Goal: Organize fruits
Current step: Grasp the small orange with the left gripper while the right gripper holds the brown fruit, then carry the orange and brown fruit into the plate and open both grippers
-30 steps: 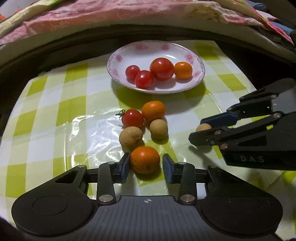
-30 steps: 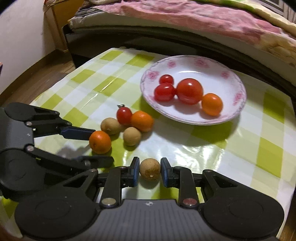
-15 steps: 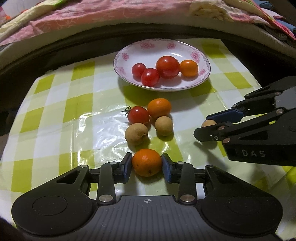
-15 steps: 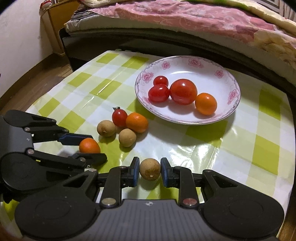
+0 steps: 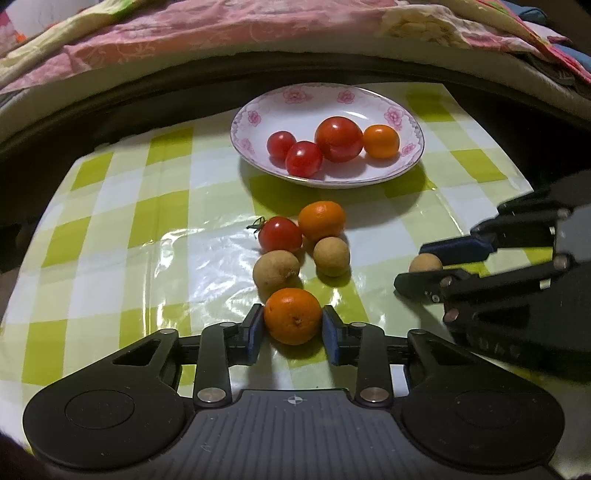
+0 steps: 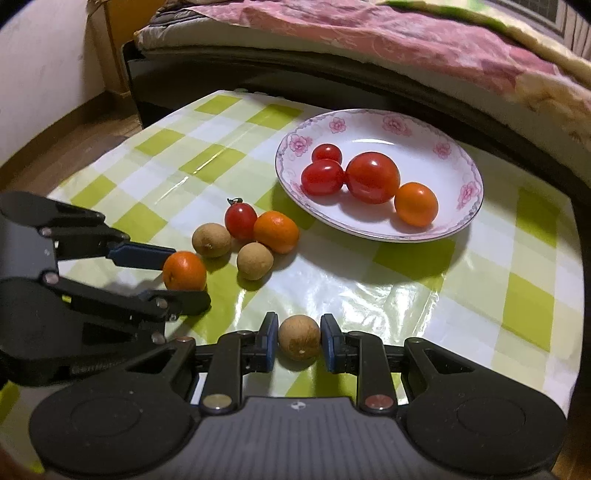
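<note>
My left gripper is shut on a small orange, held just above the checked cloth; both also show in the right wrist view, the gripper and the orange. My right gripper is shut on a brown longan; in the left wrist view the gripper holds that longan. A white floral plate holds three red tomatoes and an orange fruit. On the cloth lie a cherry tomato, an orange and two longans.
The table wears a green-and-white checked plastic cloth. A bed with a pink quilt runs along the far side behind a dark frame. Wooden floor and a wall lie to the left in the right wrist view.
The left gripper closed on the orange and lifted it slightly. Both grippers, each holding its fruit, drew back a little, so the plate sits farther off in the left wrist view.
</note>
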`<state>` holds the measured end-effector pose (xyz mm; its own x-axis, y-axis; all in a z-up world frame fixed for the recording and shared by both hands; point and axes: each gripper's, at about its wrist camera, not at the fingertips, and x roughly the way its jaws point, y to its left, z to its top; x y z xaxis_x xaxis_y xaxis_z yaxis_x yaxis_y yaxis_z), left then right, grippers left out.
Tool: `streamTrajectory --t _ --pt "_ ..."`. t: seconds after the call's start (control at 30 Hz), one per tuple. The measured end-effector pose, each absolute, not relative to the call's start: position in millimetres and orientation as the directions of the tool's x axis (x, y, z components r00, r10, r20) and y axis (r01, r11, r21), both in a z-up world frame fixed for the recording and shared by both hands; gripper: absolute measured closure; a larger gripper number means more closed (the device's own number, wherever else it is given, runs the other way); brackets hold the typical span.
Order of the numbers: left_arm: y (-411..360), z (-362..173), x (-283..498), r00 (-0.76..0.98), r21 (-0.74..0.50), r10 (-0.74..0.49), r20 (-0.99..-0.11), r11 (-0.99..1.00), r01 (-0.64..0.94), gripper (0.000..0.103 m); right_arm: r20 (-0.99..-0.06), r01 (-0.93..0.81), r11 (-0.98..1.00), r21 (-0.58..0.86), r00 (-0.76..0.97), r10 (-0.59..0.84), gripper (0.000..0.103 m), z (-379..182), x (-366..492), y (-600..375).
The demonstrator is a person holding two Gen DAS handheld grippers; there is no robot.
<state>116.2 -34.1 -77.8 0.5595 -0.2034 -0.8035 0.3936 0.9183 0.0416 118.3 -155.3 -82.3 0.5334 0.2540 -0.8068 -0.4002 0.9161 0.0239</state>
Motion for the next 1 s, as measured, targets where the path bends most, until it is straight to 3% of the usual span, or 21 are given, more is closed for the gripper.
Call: streamTrajectory --t 0.23,0.4,1.0 --pt "-38 -77 119 0.555 0.038 -0.173 -0.813 0.937 0.348 0.063 -0.793 -0.244 0.969 0.037 0.583 0.177 0.073 -85 110 -151" --pt "-42 -71 124 0.521 0.052 -0.093 -0.849 0.965 0.256 0.064 -0.812 -0.239 0.971 0.028 0.561 0.161 0.073 -82 116 -148" --pt "-62 -23 129 0.578 0.120 -0.015 -0.816 0.974 0.194 0.064 -0.764 -0.189 0.960 0.206 0.582 0.279 0.073 -49 119 -176"
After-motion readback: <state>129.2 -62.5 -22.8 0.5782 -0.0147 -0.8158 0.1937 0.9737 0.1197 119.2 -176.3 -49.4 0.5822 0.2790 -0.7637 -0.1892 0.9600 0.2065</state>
